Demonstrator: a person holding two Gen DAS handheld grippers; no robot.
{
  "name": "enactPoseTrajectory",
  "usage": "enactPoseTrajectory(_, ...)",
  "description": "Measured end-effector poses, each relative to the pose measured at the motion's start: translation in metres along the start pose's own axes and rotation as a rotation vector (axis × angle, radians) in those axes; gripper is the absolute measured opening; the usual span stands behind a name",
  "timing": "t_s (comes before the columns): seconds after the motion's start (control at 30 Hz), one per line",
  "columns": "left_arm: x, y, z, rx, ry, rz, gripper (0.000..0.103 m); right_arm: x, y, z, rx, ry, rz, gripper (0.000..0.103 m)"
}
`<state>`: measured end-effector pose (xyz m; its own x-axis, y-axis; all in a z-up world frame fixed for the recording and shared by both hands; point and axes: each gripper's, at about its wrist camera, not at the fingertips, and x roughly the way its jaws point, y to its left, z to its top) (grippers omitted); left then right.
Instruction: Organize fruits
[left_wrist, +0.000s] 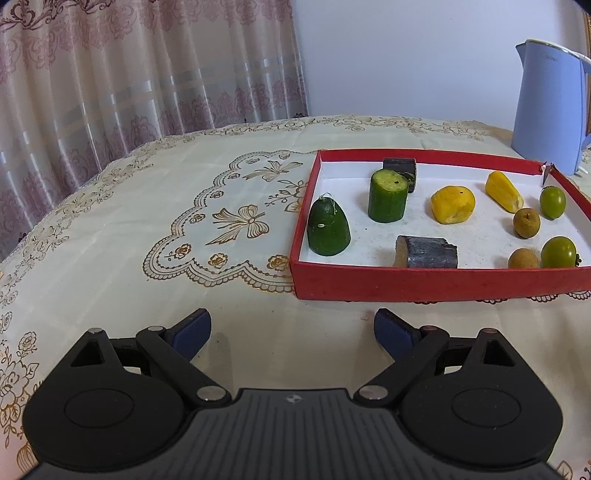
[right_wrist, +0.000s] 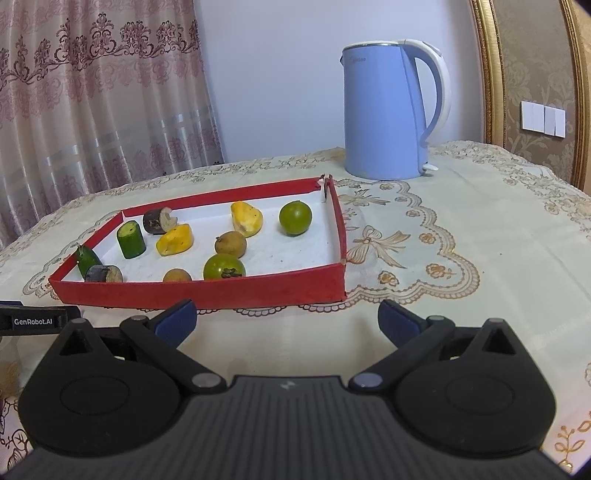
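Note:
A shallow red box (left_wrist: 424, 284) (right_wrist: 207, 293) with a white floor holds the fruit. In it lie two green cucumber pieces (left_wrist: 328, 227) (left_wrist: 388, 195), two dark sugarcane chunks (left_wrist: 428, 253) (left_wrist: 400, 168), two yellow pieces (left_wrist: 452, 204) (left_wrist: 504, 191), two brown longans (left_wrist: 526, 222) (left_wrist: 522, 259) and two green round fruits (left_wrist: 552, 202) (left_wrist: 558, 252). The right wrist view shows the same fruit, such as a green round fruit (right_wrist: 295, 218) and a longan (right_wrist: 231, 243). My left gripper (left_wrist: 291, 330) is open, just short of the box's front wall. My right gripper (right_wrist: 286, 319) is open before the box's near right corner, nothing between its fingers.
A light blue electric kettle (right_wrist: 384, 110) (left_wrist: 550, 107) stands behind the box at the back right. An embroidered cream tablecloth (left_wrist: 166, 229) covers the table. Curtains (left_wrist: 129, 74) hang behind on the left. The left gripper's body (right_wrist: 33, 321) shows at the right view's left edge.

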<state>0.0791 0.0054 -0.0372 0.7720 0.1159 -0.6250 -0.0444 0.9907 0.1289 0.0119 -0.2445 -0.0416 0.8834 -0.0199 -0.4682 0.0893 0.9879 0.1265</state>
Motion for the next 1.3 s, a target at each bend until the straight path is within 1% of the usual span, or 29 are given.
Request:
enactPoseTrajectory(0.77, 0.0022, 0.0044, 0.0012, -0.031, 0.011, -0.004, 0.096, 0.0012, -0.0018, 0.0000, 0.009, 0.004, 0.013, 0.103)
enactPoseTrajectory(1.07, 0.0003, -0.0008, -0.0001, -0.007, 0.001, 0.017, 0.096, 0.0016, -0.0018, 0.0000, 0.009, 0.005, 0.014, 0.103)
enactPoseTrajectory(1.3, 0.0000, -0.0003, 0.0000, -0.010, 0.002, 0.013, 0.096, 0.0016, -0.0021, -0.0001, 0.008, 0.005, 0.014, 0.103)
